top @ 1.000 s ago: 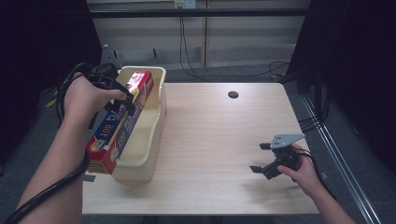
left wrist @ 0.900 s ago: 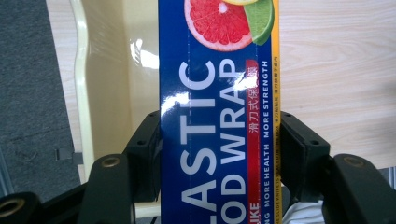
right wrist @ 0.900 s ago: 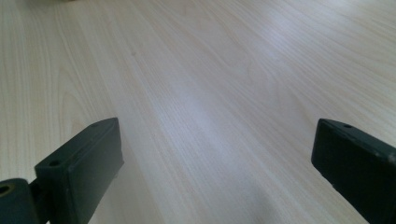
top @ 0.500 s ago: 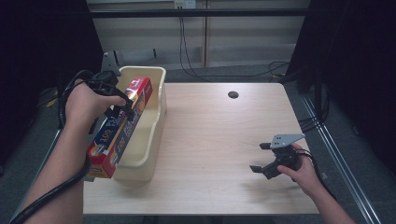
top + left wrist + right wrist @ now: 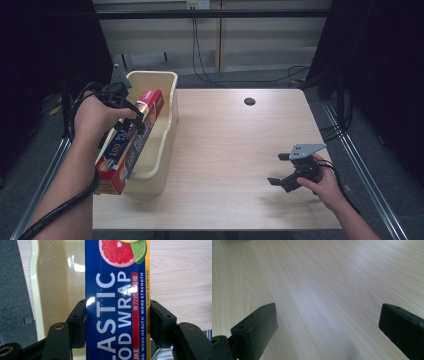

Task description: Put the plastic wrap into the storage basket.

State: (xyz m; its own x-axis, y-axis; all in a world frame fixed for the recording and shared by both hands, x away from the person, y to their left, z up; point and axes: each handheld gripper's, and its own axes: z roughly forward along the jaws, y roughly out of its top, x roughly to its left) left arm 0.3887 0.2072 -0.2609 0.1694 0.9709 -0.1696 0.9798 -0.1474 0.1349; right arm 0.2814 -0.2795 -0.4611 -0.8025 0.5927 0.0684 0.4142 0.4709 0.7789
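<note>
My left tongs [image 5: 117, 322] clamp the wrap box [image 5: 131, 140] over the bin [image 5: 167, 130] at nine o'clock; right tongs [image 5: 281, 170] gape empty at four.

Overhead light is falling evenly on the table [image 5: 235, 150]; surroundings are staying dark. Glare is glinting off the glossy box [image 5: 117, 302] and bin [image 5: 72, 265]; near gripper jaws are blurring.

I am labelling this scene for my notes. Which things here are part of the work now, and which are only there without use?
In the work:
- plastic wrap box, clamped across its width
- left gripper, shut on that box
- cream bin, the box slanting over it

Only there:
- right gripper, open, holding nothing, over bare wood
- table
- dark round hole in its top
</note>
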